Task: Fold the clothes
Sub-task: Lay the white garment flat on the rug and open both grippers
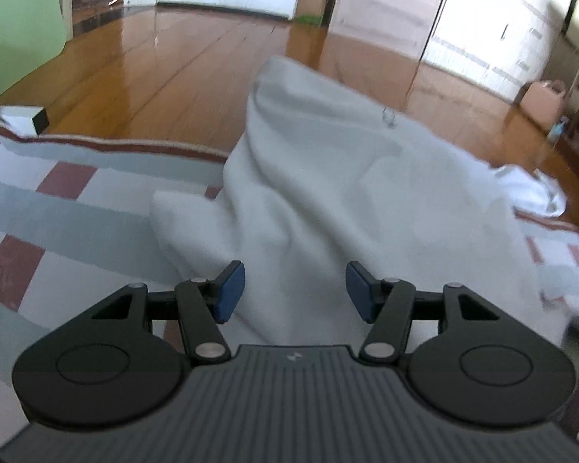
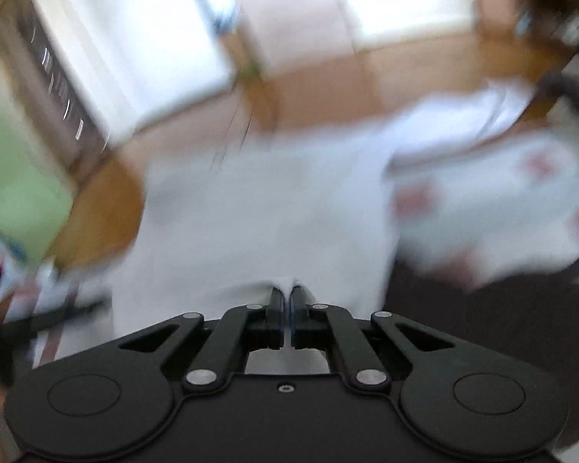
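A white garment is lifted and draped over a checked red, white and grey mat. My left gripper is open, its blue pads spread on either side of the cloth's lower part, not holding it. In the blurred right wrist view my right gripper is shut on an edge of the white garment, which hangs forward from the jaws.
A shiny wooden floor lies beyond the mat. A white box sits at the mat's far left edge. More white cloth lies at the right. A green wall and white doors stand behind.
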`<state>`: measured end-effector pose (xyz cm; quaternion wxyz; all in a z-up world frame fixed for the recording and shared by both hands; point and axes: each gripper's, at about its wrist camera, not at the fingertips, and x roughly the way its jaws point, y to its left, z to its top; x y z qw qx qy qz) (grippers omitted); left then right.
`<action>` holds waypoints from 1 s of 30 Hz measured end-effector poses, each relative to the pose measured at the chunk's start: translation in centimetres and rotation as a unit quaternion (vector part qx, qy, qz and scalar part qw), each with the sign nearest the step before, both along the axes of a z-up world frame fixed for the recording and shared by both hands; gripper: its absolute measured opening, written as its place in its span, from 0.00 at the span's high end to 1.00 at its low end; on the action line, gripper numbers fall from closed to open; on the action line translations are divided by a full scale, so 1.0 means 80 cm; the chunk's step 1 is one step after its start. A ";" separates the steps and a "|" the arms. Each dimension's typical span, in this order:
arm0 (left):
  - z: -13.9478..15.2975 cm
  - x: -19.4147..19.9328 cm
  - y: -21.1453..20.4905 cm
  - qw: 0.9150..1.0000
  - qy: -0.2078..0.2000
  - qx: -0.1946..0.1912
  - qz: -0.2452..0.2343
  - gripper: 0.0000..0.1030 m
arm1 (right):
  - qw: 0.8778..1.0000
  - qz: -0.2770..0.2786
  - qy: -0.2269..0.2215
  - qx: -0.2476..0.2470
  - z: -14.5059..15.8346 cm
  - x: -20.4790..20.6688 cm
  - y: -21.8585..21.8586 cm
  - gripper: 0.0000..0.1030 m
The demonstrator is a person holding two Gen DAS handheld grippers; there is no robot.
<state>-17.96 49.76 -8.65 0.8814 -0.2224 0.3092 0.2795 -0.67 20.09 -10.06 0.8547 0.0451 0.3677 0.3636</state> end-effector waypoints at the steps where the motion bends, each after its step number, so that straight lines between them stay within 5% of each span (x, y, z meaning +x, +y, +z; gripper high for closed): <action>1: 0.003 0.000 0.000 1.000 -0.012 -0.002 -0.007 0.44 | 0.999 -0.028 -0.028 0.004 0.012 0.008 -0.016 0.96; 3: 0.008 0.005 -0.004 0.999 -0.019 -0.001 -0.028 0.44 | 0.996 -0.080 -0.045 -0.002 0.013 0.027 -0.045 0.97; 5: 0.005 0.022 -0.016 0.999 0.026 0.021 -0.035 0.44 | 0.992 -0.122 -0.038 -0.018 -0.004 0.049 -0.068 0.97; 7: 0.000 0.029 -0.033 0.996 0.072 0.041 -0.044 0.44 | 0.986 -0.161 0.031 -0.024 -0.041 0.080 -0.078 0.96; 10: 0.000 0.033 -0.050 0.992 0.068 0.051 -0.095 0.42 | 0.974 -0.191 0.116 0.027 -0.069 0.106 -0.085 0.96; 17: -0.022 0.055 -0.064 0.979 0.111 0.040 -0.168 0.30 | 0.981 -0.175 0.088 -0.006 -0.056 0.115 -0.103 0.87; 21: -0.061 0.077 -0.071 0.954 0.199 0.139 -0.176 0.24 | 0.976 -0.204 0.032 -0.072 -0.035 0.117 -0.129 0.85; 22: -0.059 0.078 -0.070 0.954 0.187 0.152 -0.176 0.29 | 0.978 -0.193 0.019 -0.077 -0.025 0.109 -0.135 0.85; 24: -0.047 0.076 -0.058 0.965 0.157 0.135 -0.161 0.84 | 0.989 -0.134 0.008 -0.065 -0.008 0.092 -0.132 0.85; 25: -0.040 0.075 -0.052 0.970 0.142 0.124 -0.152 0.93 | 0.993 -0.101 0.006 -0.059 -0.001 0.083 -0.128 0.83; 30: -0.014 0.069 -0.036 0.975 0.101 0.182 -0.078 0.91 | 0.998 -0.012 0.022 -0.063 -0.004 0.045 -0.061 0.63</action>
